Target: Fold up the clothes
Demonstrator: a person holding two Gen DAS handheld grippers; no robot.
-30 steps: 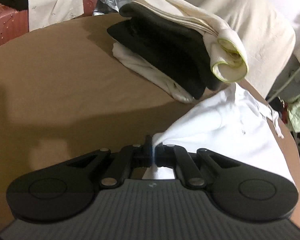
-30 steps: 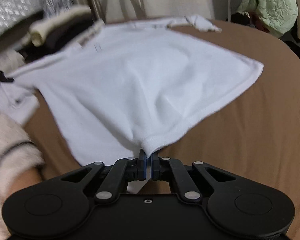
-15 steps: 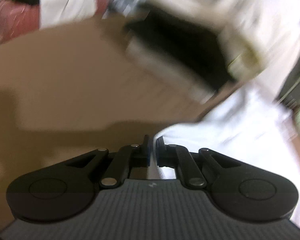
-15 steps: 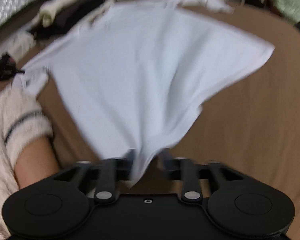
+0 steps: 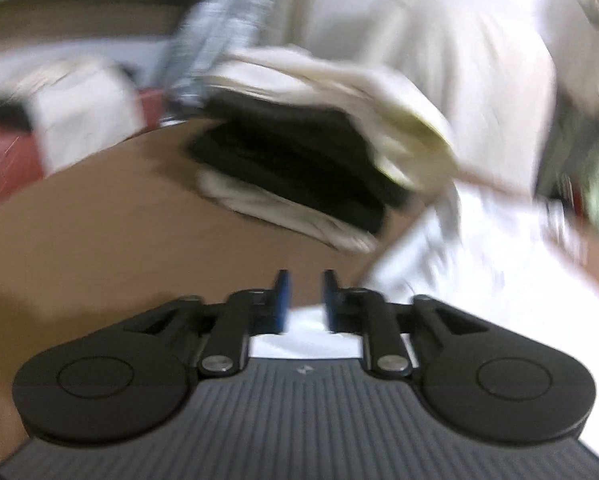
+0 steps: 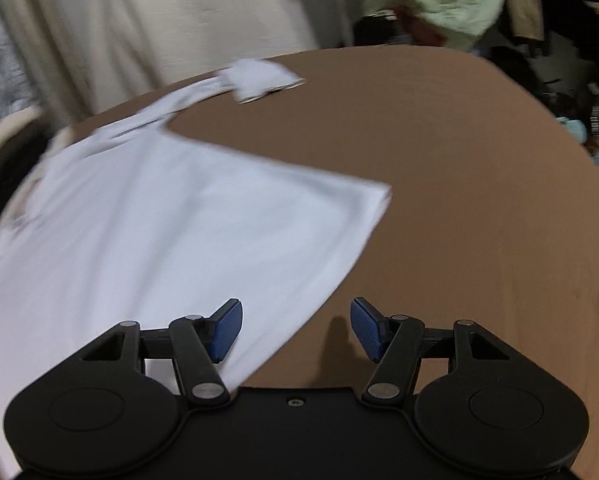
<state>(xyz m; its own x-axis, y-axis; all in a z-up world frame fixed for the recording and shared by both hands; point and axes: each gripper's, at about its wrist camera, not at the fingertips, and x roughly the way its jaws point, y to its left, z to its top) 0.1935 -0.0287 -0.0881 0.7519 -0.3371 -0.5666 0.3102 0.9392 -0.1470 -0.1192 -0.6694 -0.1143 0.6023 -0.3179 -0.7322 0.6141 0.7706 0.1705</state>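
White shirt (image 6: 147,232) lies spread flat on the brown worktop (image 6: 479,200), one sleeve (image 6: 259,80) reaching toward the far edge. My right tongs (image 6: 295,328) stand wide apart above its near corner, gripping nothing. My left tongs (image 5: 302,300) are narrowly parted and empty, near a blurred stack of folded clothes (image 5: 307,160).

Each claw, left (image 5: 303,296) and right (image 6: 295,330), has black linkage arms, silver pivot screws, round black housings and blue ribbed pads (image 6: 227,330).
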